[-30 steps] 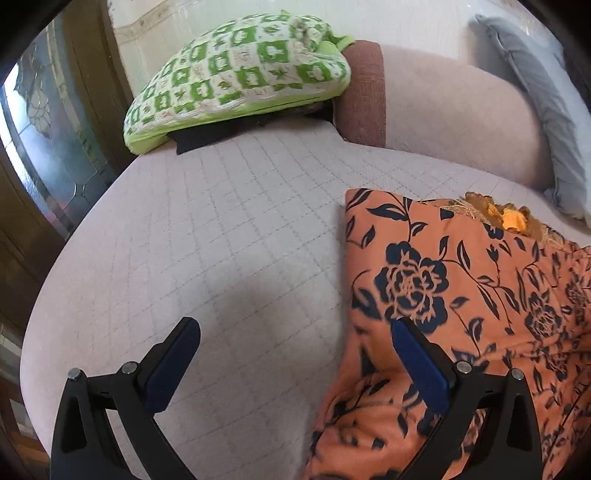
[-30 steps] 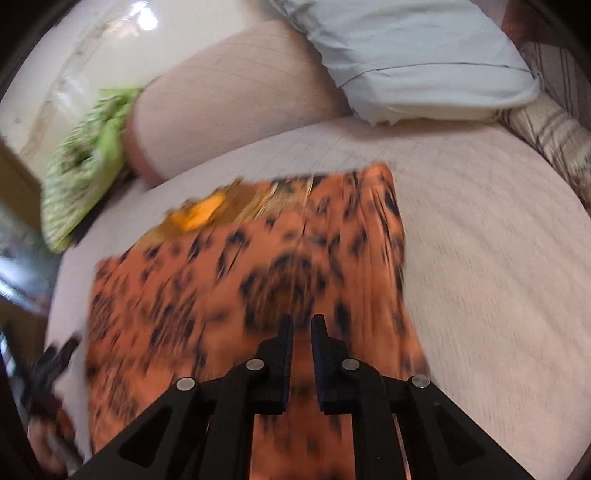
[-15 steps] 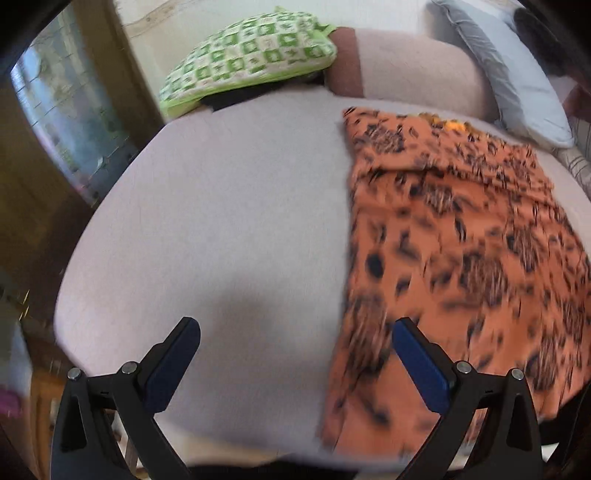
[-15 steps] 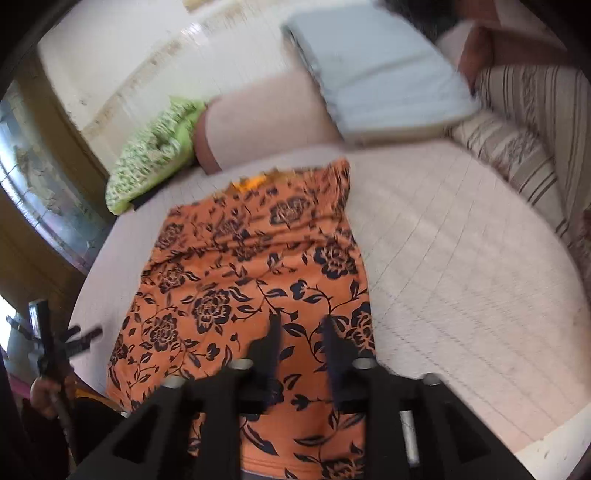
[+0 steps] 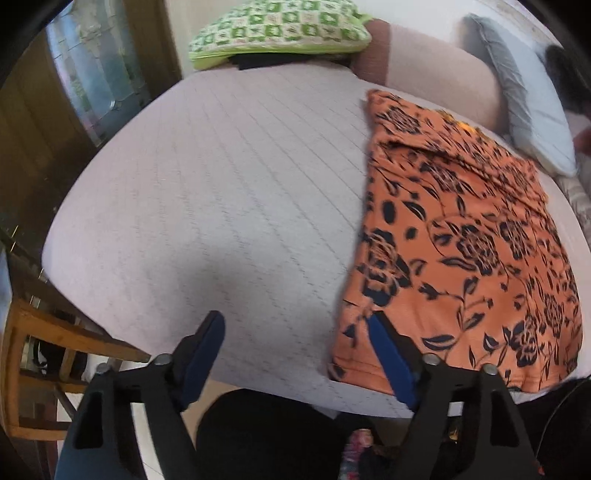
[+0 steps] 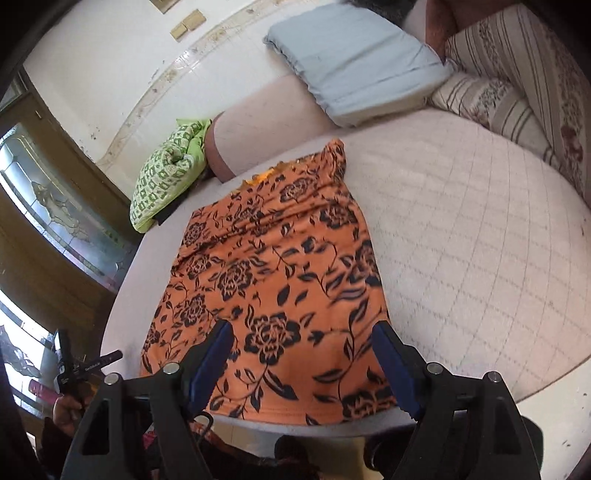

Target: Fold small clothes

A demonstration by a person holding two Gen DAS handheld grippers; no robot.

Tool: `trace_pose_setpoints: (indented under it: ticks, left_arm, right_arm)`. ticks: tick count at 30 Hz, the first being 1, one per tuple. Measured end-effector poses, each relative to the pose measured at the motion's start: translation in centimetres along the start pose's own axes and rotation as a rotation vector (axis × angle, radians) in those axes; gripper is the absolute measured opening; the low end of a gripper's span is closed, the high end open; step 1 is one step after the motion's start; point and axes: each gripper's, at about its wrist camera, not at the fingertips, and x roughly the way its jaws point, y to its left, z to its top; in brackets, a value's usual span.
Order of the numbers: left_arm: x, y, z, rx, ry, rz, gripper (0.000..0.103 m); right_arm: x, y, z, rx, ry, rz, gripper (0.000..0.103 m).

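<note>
- The orange floral garment (image 6: 273, 280) lies flat on the bed, stretched out lengthwise straight ahead of the right tool (image 6: 303, 350): near hem right under that tool at the mattress edge, far end up by the bolster.
- It's a long rectangle, looks already doubled over, with a crease running across the far third and a bit of frilly yellow trim poking out at the far end.
- From the left tool (image 5: 295, 343) it sits off to the right; only that tool's right finger overlaps the garment's near-left corner, the rest hangs over bare mattress.
- So the right tool is squarely over the cloth and the left one is at its edge. My guess is the next fold brings the near hem away toward the far end.
- Both tools are spread wide, nothing in either.
- Fabric looks thin and soft, black roses on orange, probably slides easily.
- The bed (image 6: 461, 240) has a pale quilted cover with a stitched grid.
- Farther ahead: a pinkish bolster (image 6: 266, 122), a grey-blue pillow (image 6: 354, 62), a green checked pillow (image 5: 277, 29), and a striped cushion (image 6: 498, 99) off to the right.
</note>
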Motion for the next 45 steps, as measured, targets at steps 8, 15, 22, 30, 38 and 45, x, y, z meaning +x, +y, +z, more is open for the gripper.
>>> trace_pose_setpoints:
  ticks: [8, 15, 22, 30, 38, 45]
  left_arm:
    - [0.1, -1.8, -0.1, 0.056, -0.035, -0.056, 0.077]
    - [-0.9, -2.7, 0.9, 0.108, -0.065, -0.116, 0.078]
    - [-0.1, -2.6, -0.3, 0.120, -0.016, -0.132, 0.078]
    - [0.1, -2.3, -0.8, 0.152, -0.039, -0.156, 0.078]
    - [-0.1, -0.3, -0.4, 0.150, -0.086, -0.184, 0.054]
    - [0.6, 0.5, -0.8, 0.056, -0.078, -0.233, 0.085]
  right_arm:
    - [1.2, -4.8, -2.4, 0.140, 0.061, 0.031, 0.074]
    - [2.2, -10.2, -4.1, 0.336, 0.060, 0.098, 0.067]
    - [5.0, -12.5, -3.8, 0.454, 0.103, 0.191, 0.067]
    - [7.9, -10.4, -4.0, 0.373, 0.200, 0.242, 0.047]
    - [9.7, -7.7, -5.0, 0.268, 0.259, 0.275, 0.013]
    - [10.7, -9.2, -5.0, 0.368, 0.280, 0.327, 0.013]
